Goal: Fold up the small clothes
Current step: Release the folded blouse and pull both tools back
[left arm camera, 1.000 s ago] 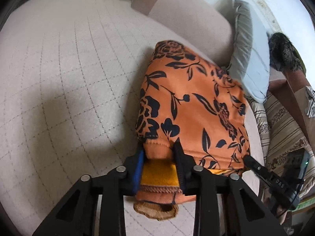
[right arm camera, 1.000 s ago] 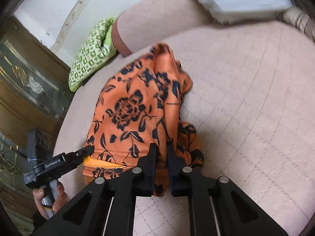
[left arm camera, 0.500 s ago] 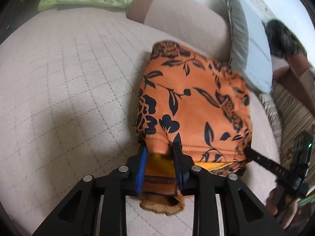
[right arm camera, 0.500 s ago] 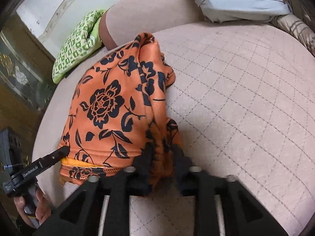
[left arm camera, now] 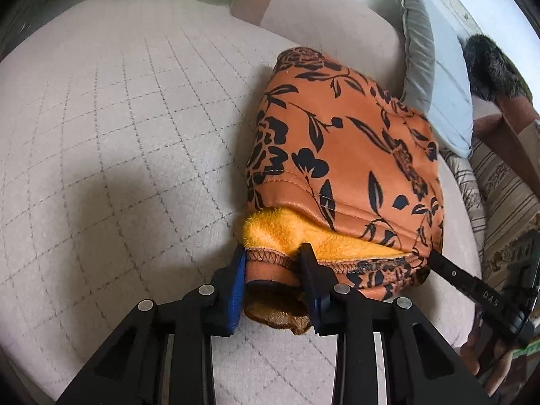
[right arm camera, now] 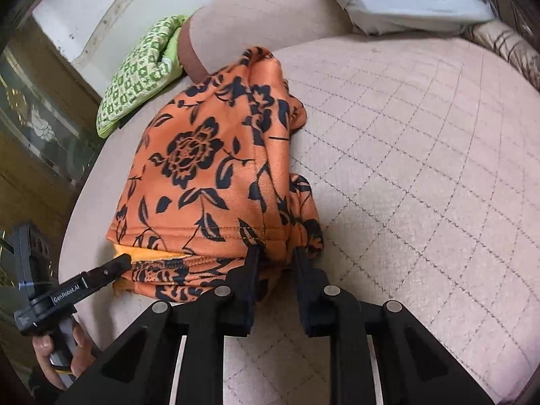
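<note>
An orange garment [left arm camera: 344,155] with a black flower print and a fuzzy yellow lining lies folded on the quilted beige cushion [left arm camera: 118,135]. My left gripper [left arm camera: 273,263] has its jaws parted around the garment's near left hem. The garment also shows in the right wrist view [right arm camera: 209,175]. My right gripper [right arm camera: 275,260] has its jaws parted around the near right corner. The cloth rests on the cushion between the fingers of both grippers.
A green patterned cushion [right arm camera: 138,71] lies at the back left. A grey-blue pillow [left arm camera: 435,77] leans at the back right, beside a dark furry thing [left arm camera: 489,67]. Striped cloth [left arm camera: 499,195] hangs off the right edge. The cushion's front edge is close.
Both grippers have opened. The garment, held up before, has dropped flat onto the cushion, and its upper layer has slid back to bare the yellow lining.
</note>
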Motion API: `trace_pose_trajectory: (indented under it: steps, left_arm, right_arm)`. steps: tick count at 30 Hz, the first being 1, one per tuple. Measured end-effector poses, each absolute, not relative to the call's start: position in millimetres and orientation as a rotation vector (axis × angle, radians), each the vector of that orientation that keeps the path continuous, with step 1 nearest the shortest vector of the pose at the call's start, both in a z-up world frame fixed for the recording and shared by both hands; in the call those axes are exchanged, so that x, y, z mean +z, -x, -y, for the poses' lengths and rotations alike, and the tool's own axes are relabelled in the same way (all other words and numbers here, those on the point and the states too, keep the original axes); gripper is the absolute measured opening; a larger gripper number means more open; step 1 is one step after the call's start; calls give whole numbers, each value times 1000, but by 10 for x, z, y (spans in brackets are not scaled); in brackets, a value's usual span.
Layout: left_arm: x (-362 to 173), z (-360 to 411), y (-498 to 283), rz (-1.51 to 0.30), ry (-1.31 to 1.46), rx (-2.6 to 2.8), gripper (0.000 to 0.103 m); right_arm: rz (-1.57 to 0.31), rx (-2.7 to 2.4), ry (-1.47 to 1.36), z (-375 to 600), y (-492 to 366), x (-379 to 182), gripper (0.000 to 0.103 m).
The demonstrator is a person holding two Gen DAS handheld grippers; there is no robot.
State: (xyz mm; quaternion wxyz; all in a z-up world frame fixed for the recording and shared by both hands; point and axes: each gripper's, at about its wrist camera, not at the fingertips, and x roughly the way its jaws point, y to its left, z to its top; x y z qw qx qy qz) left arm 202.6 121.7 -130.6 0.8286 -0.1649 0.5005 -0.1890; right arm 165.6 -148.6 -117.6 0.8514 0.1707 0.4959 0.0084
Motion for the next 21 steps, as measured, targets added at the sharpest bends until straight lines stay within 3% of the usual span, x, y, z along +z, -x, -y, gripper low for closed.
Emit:
trace_pose_trajectory:
  steps: [7, 13, 16, 21]
  left_arm:
    - [-1174, -1260, -1567, -1007, 284, -350, 35]
    - [-1071, -1216, -1071, -956, 214, -328, 42]
    - [-960, -1216, -866, -906, 180, -311, 51]
    - [-811, -1200, -529, -836, 114, -303, 55]
  right_arm:
    - [-989, 21, -451, 1505, -1184, -1061, 32]
    - [-993, -9, -404, 1336, -957, -1010, 43]
    - [-984, -26, -354, 1216, -830, -963, 49]
    - [-972, -45, -292, 1015, -610, -827, 57]
